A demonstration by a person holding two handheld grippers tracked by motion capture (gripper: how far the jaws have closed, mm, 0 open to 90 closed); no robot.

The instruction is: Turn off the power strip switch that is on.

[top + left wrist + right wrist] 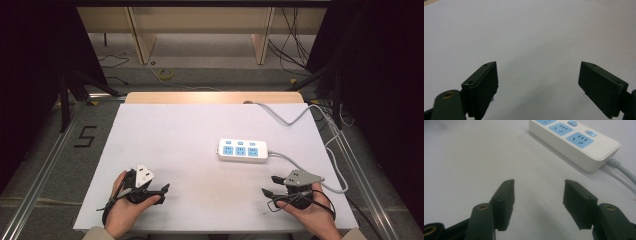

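Note:
A white power strip (242,150) with three blue sockets and blue switches lies flat right of the table's middle. In the right gripper view the power strip (576,141) sits beyond the jaws, up and to the right. My right gripper (269,184) rests near the front right of the table, pointing left, a short way in front of the strip. Its jaws (539,183) stand open with nothing between them. My left gripper (163,193) lies at the front left, pointing right. It is open (539,68) over bare white tabletop.
The strip's grey cable (305,165) loops along the table's right side and runs off the back edge. The white tabletop (175,135) ends in a wooden strip (210,97) at the back. Loose cables lie on the floor behind, and a "5" mark (86,136) on the left.

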